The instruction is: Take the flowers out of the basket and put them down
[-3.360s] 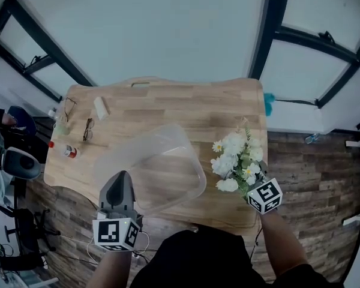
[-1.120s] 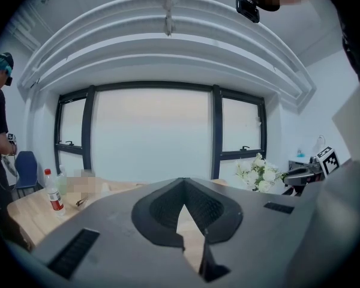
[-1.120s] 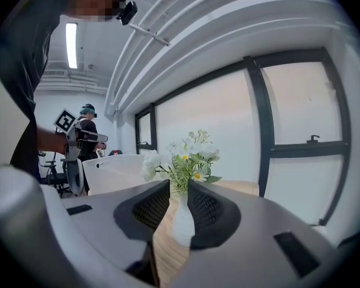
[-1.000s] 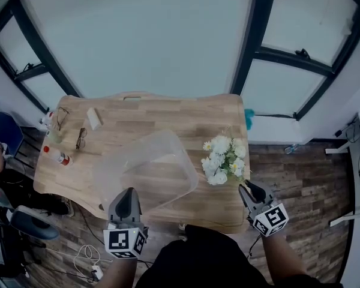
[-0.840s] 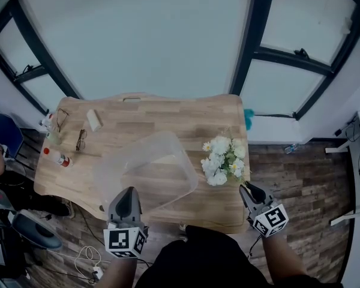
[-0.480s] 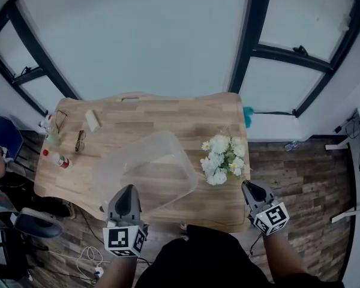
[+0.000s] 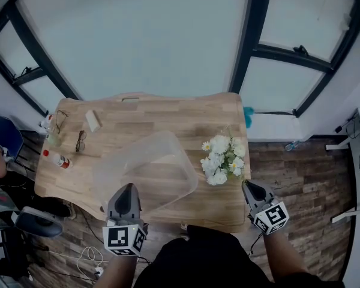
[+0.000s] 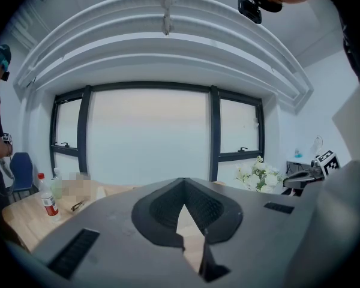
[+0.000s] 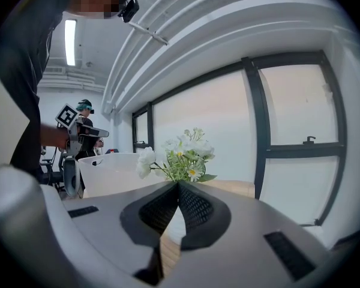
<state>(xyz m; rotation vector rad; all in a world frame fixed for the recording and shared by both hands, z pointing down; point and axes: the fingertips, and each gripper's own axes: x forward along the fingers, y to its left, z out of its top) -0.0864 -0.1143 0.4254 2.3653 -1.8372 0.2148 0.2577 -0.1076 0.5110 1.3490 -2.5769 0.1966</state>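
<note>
While its jaws have just been closing with nothing between them, right gripper [image 7: 246, 187] sits closed, empty | left gripper [image 7: 126, 189] — jaws together, empty, by near corner of basket [image 7: 147, 176] | flowers [image 7: 222, 161] lie on table [image 7: 156, 113] just right of basket, just ahead of right gripper

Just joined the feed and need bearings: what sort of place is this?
Probably an office or lab room: a wooden table by large dark-framed windows, office chairs and cables on the wood-look floor.
</note>
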